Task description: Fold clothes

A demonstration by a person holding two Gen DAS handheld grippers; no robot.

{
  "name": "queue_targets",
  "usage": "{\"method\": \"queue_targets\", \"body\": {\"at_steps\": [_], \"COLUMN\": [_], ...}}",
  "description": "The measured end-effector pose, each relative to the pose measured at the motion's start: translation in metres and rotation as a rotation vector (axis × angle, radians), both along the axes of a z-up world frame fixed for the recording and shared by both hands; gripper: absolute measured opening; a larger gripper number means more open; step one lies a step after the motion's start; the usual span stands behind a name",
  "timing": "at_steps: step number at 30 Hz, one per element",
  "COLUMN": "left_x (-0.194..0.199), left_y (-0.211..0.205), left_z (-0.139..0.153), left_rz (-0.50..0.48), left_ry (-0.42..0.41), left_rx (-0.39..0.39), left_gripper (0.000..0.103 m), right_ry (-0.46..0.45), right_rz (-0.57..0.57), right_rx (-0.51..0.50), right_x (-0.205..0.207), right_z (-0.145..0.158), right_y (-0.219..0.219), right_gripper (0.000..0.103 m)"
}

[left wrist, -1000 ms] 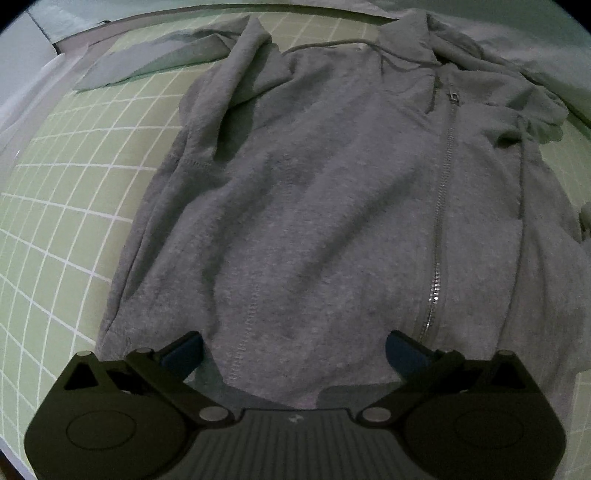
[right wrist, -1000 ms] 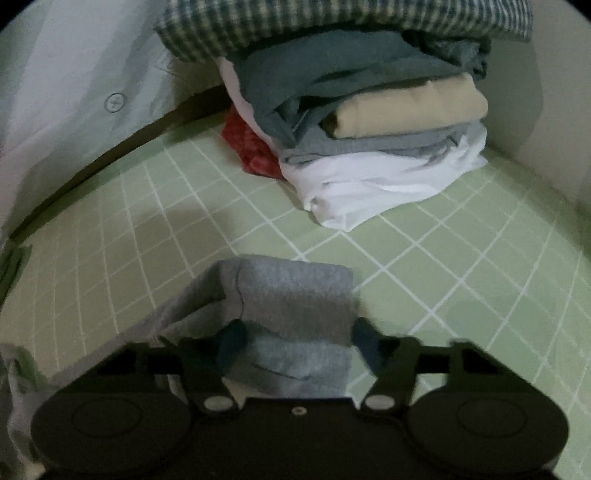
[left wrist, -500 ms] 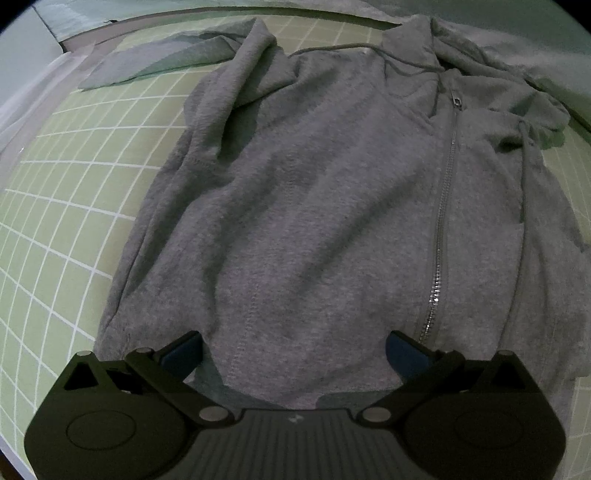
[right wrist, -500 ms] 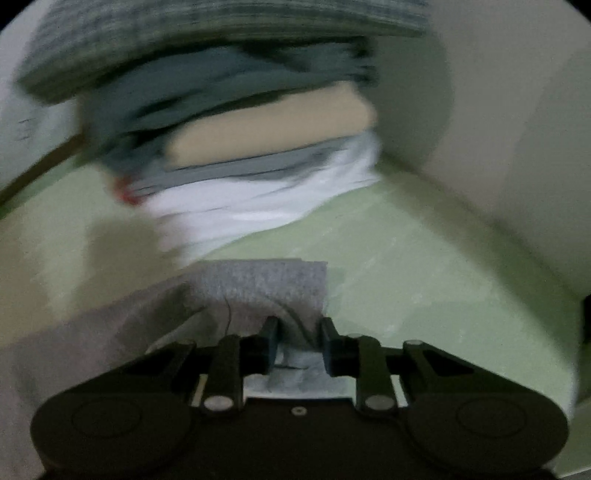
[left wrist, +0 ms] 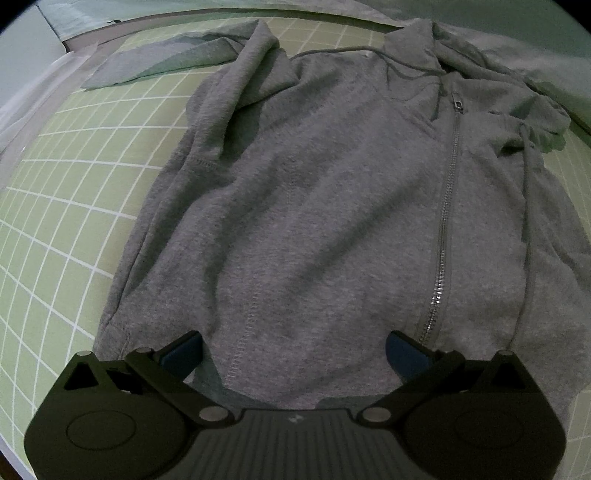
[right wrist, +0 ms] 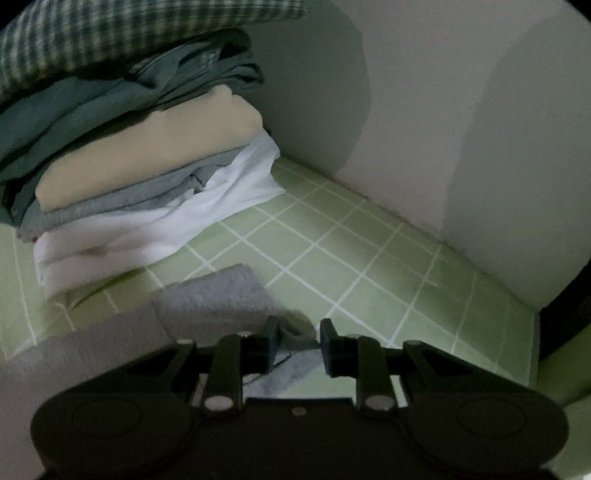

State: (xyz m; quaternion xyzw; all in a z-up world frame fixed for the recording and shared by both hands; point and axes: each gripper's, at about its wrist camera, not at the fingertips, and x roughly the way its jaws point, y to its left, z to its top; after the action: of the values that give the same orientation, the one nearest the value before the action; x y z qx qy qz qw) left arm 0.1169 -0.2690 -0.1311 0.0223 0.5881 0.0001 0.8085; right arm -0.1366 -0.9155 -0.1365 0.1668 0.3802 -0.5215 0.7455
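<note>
A grey zip-up hoodie (left wrist: 325, 206) is spread front-up on the green gridded mat (left wrist: 66, 206) that covers the counter, its zipper (left wrist: 445, 229) closed and its hood bunched at the far end. In the left wrist view, the hem is seen lying just ahead of the left gripper (left wrist: 294, 350), whose blue-padded jaws are spread wide with nothing held between them. Against the frame of 0.5 s ago, the hoodie is framed almost the same, only shifted slightly; the wide spread of the jaws is unchanged.

In the right wrist view, the grey sleeve cuff (right wrist: 218, 295) is seen lying flat on the mat, and a fold of the same grey cloth is caught between the narrowly set jaws of the right gripper (right wrist: 295, 345). 1.0 s ago these jaws were parted wide around the cuff; 0.5 s ago they were already drawn in on the cloth, in a picture smeared by motion. Now the picture is sharp, and the stack of folded clothes (right wrist: 140, 166) is placed further left in the view, so that more of the pale wall (right wrist: 443, 129) and mat is shown to its right. The stack is topped by a green checked garment (right wrist: 110, 33).

No brand, label or legible writing is made out on any cloth.
</note>
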Motion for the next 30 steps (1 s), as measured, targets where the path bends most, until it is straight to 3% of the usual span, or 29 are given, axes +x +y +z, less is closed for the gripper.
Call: {"method": "queue_targets", "body": {"at_steps": [3,5,8,12,15,17,20,30], "left_x": [-0.002,-0.003,-0.004,-0.004,-0.003,-0.005,-0.006,-0.007], "left_y": [-0.001,-0.001,-0.001,0.000,0.003,0.003,0.002,0.002], "left_z": [0.000,-0.001,-0.001,-0.003,-0.005,-0.004,-0.004,-0.005], "left_rz": [0.004,0.008,0.012,0.011,0.011,0.014,0.020,0.026], "left_ry": [-0.005,-0.012,-0.020,-0.024,-0.026,-0.028,-0.032,-0.038], "left_rx": [-0.001,-0.002,-0.004,-0.005,-0.006,-0.007,-0.007,-0.009], "left_gripper": [0.103,0.103,0.103,0.103,0.103,0.103,0.103,0.103], "right_ry": [0.049,0.041,-0.050,-0.098,-0.161,-0.122,-0.087,0.005], "right_rz": [0.017,0.027,0.048,0.032,0.004,0.010,0.021,-0.007], "right_rx": [-0.008,-0.018,-0.003,0.044,0.079,0.044,0.029,0.029], "right_x": [0.008,0.012,0.013,0.014,0.005,0.001,-0.010,-0.049], "right_z": [0.002,0.006,0.010,0.005,0.000,-0.001,-0.001,0.001], "right_y": [0.004,0.009,0.016,0.011,0.006,0.011,0.015,0.039], "right_gripper": [0.027,0.044,0.066,0.068,0.059,0.028,0.007,0.004]}}
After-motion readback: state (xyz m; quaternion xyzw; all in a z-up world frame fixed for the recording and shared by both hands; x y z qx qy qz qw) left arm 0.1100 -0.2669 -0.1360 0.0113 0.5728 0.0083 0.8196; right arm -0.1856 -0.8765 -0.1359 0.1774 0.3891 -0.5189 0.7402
